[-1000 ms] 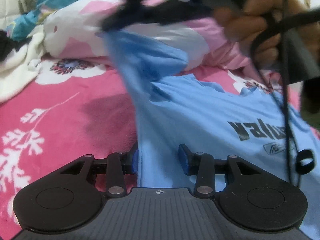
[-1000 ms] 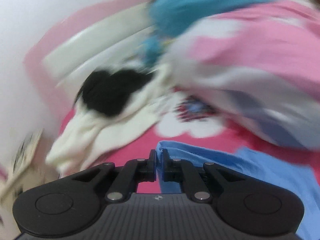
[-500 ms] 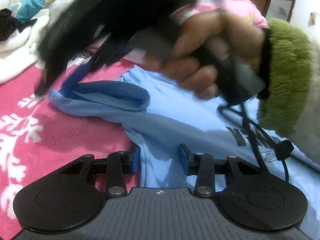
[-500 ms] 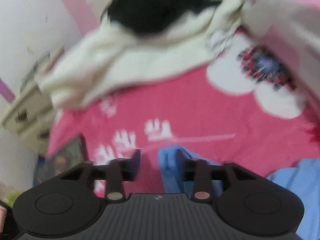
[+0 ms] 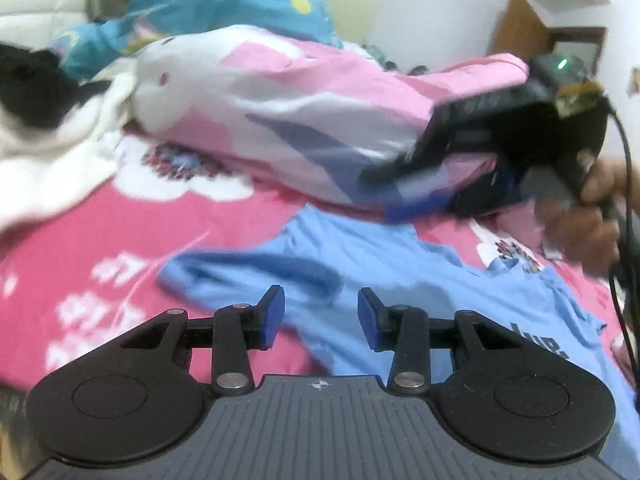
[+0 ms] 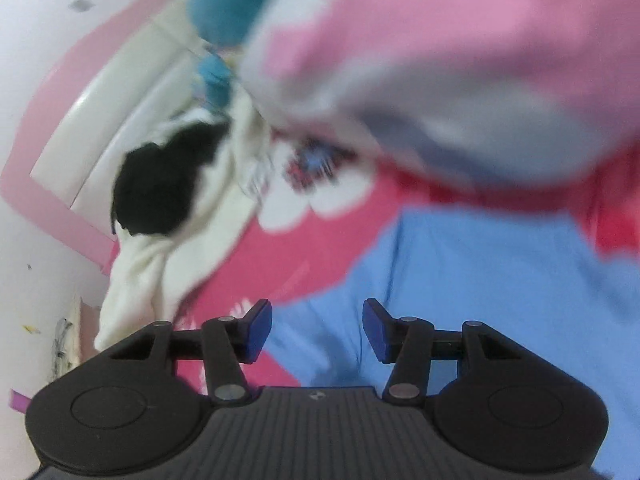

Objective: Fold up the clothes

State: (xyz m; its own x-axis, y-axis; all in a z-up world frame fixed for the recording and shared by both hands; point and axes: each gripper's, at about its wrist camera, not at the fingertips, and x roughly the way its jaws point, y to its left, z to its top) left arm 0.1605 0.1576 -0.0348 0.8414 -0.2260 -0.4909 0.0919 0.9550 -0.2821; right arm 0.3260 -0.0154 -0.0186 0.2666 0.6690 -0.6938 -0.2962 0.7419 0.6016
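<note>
A light blue T-shirt [image 5: 400, 280] with dark lettering lies spread on the pink flowered bedspread [image 5: 100, 248], one sleeve folded over toward the left. My left gripper [image 5: 320, 312] hovers open over the sleeve with nothing between its blue pads. In the left wrist view the right gripper [image 5: 404, 192] is a blurred black shape at the far right, held by a hand [image 5: 592, 216], above the shirt's far edge. The right wrist view shows my right gripper [image 6: 317, 328] open over the blue T-shirt [image 6: 460, 280], holding nothing.
A bunched pink and white quilt [image 5: 280, 112] lies behind the shirt. A cream and black garment [image 5: 48, 120] is heaped at the left, with a turquoise cloth [image 5: 224, 4] beyond. A cable [image 5: 624, 200] hangs at the right. A white headboard [image 6: 104, 120] and wall stand behind.
My right gripper let go of the blue sleeve, opened and swung away to the right. The sleeve now lies flat on the bed. My left gripper has lifted back from the shirt.
</note>
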